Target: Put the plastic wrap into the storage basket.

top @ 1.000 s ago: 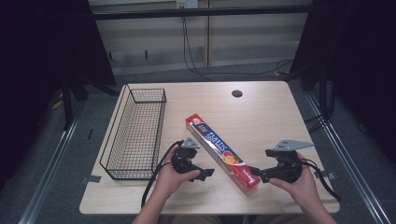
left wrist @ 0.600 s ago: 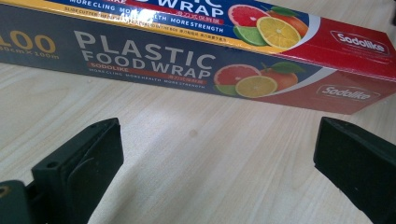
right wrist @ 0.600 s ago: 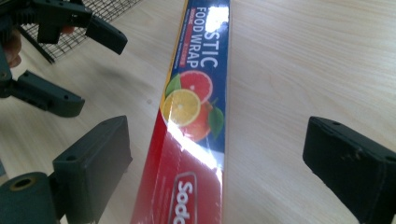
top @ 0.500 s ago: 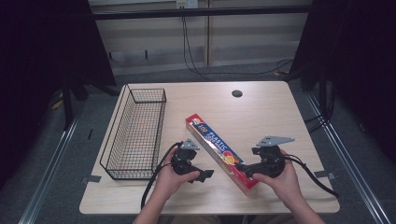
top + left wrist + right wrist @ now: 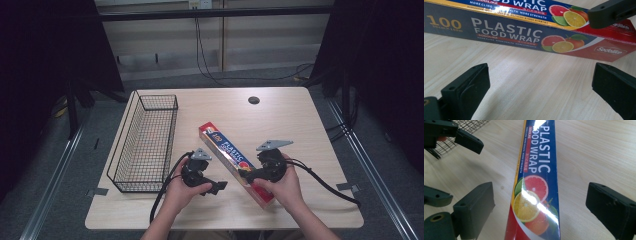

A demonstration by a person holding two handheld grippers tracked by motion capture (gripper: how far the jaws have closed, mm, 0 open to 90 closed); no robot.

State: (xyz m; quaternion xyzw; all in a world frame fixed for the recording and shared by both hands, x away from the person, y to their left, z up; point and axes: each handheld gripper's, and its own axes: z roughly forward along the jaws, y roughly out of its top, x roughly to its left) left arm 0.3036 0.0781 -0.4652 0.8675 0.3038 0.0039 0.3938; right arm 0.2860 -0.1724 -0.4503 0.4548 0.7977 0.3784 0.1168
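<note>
1. A long box of plastic food wrap (image 5: 235, 162) lies flat on the pale wooden tabletop (image 5: 300, 125), running on a slant from about 11 o'clock near the middle down to 5 o'clock near the front edge.
2. The right claw (image 5: 246, 176) sits over the near end of the box, its jaws spread wide with one on each side of the box (in the right gripper view the box (image 5: 535, 185) runs straight up between them, neither jaw touching it).
3. The left claw (image 5: 218, 186) rests low on the tabletop just at 9 o'clock of the box's near end, pointing toward it; its jaws are also spread wide, with bare wood between them and the printed side of the box (image 5: 524, 32) just beyond.
4. In the left gripper view, a jaw of the right claw (image 5: 611, 12) pokes in at 1 o'clock, over the red end of the box.
5. A black wire basket (image 5: 145, 142) stands at 9 o'clock of the box, along the tabletop's left side, apart from both hands.
6. A small dark round hole (image 5: 253, 100) sits at 12 o'clock, toward the far edge.
</note>
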